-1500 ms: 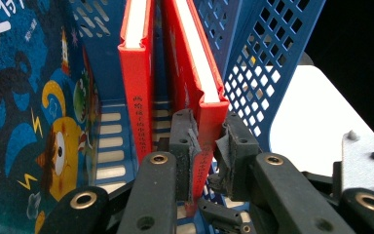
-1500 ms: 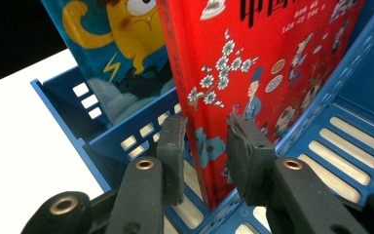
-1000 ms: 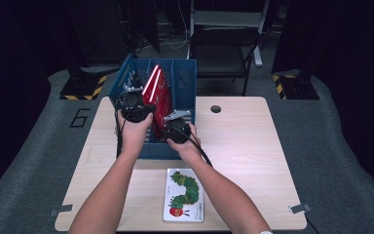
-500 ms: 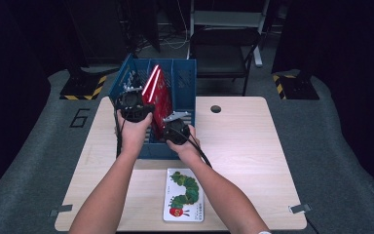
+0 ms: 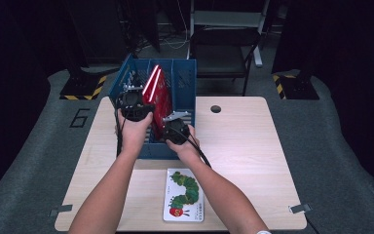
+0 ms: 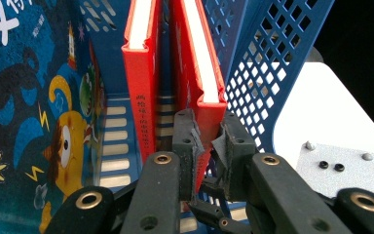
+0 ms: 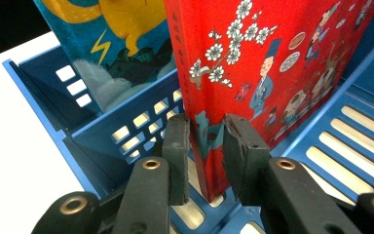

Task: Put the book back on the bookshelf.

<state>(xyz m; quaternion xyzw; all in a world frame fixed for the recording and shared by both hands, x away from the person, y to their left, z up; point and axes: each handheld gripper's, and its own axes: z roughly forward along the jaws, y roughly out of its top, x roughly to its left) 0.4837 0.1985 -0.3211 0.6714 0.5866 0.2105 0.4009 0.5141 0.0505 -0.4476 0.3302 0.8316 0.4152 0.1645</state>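
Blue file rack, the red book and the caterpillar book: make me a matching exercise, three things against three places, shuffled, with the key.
Things:
1. blue file rack
2. red book
3. caterpillar book

Places:
A. lying flat on the table, near the person
B. leaning in a slot, pinched by both grippers
C. standing at the table's far edge

Pairs: 1-C, 2-B, 3-A

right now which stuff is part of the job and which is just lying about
In the job:
left gripper, shut on a red book
right gripper, shut on a red book
blue rack

Lying about:
caterpillar book
chair
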